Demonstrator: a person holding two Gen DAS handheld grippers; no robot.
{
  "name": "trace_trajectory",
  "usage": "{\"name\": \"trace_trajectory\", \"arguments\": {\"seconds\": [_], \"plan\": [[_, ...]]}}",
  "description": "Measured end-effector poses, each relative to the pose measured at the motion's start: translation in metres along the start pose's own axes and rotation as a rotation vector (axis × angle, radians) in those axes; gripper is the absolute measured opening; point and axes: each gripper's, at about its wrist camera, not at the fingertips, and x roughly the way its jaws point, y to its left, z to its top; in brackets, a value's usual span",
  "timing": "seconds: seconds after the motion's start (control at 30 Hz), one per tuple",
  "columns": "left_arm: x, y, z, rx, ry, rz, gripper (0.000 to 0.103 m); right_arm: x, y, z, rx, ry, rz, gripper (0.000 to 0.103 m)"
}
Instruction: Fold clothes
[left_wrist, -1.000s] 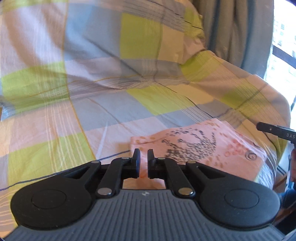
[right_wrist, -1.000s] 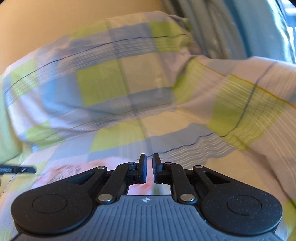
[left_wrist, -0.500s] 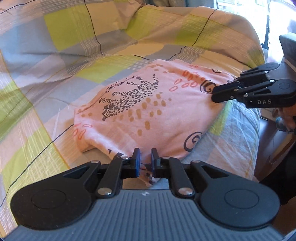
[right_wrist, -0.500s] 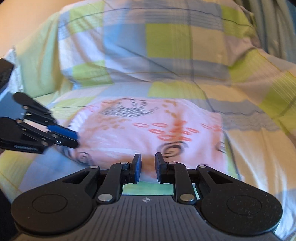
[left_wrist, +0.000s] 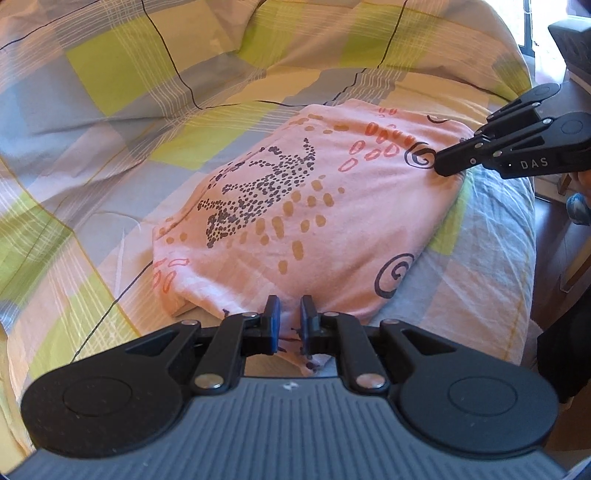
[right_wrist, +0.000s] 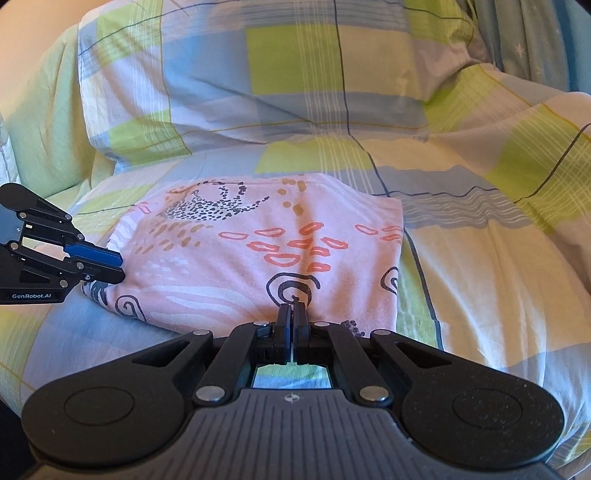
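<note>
1. Pink garment (left_wrist: 310, 206), folded flat with dots, spirals and orange ovals printed on it, lies on the bed (left_wrist: 110, 122). It fills the centre of the left wrist view and the middle of the right wrist view (right_wrist: 258, 251).
2. Bed cover is a check of green, blue, yellow and pale pink. A pillow (right_wrist: 258, 74) in the same check sits across the upper part of the right wrist view, behind the garment.
3. Left hand-held gripper (left_wrist: 290, 319): bottom centre of its own view, at the garment's near edge. Jaws are a narrow gap apart, with a bit of pink hem showing in that gap. Can't tell whether the blue pads actually press the cloth.
4. The same gripper appears at mid-left of the right wrist view (right_wrist: 110, 264), fingers close together, tips at the garment's left corner.
5. Right hand-held gripper (right_wrist: 293, 314): bottom centre of its own view, over the garment's near edge, right at the dark spiral print. Jaws are closing and look pressed together, with a small pinch of fabric rising at the tips.
6. In the left wrist view the right gripper (left_wrist: 441, 166) comes in from the right edge, tips on the garment's right corner beside a spiral.
7. The grippers sit well apart, on opposite ends of the same near edge.
</note>
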Motion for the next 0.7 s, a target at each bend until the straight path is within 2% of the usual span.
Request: {"name": "trace_trajectory", "arguments": {"seconds": [0.23,0.4,0.47,0.57,0.63,0.67,0.7], "plan": [[0.000,0.001,-0.004,-0.026,-0.027,0.003,0.010,0.005,0.010,0.004,-0.024,0.021,-0.048,0.000],[-0.002,0.005,-0.009,-0.047,-0.048,-0.006,0.010,0.000,0.008,-0.003,-0.030,-0.002,-0.043,0.000],[-0.003,0.009,-0.011,-0.050,-0.050,-0.011,0.011,-0.001,0.006,0.001,-0.004,0.015,-0.044,0.000],[-0.008,0.018,-0.018,-0.068,-0.049,-0.001,0.015,-0.007,0.008,0.007,-0.060,0.026,-0.115,0.000],[-0.012,0.021,-0.021,-0.059,-0.026,0.053,0.016,-0.012,-0.004,-0.003,-0.071,0.027,-0.195,0.007],[-0.016,0.020,-0.022,-0.046,-0.018,0.083,0.016,-0.015,-0.015,-0.010,-0.051,0.013,-0.233,0.019],[-0.022,0.017,-0.022,-0.031,-0.025,0.109,0.015,-0.017,-0.025,-0.017,-0.030,0.005,-0.278,0.023]]}}
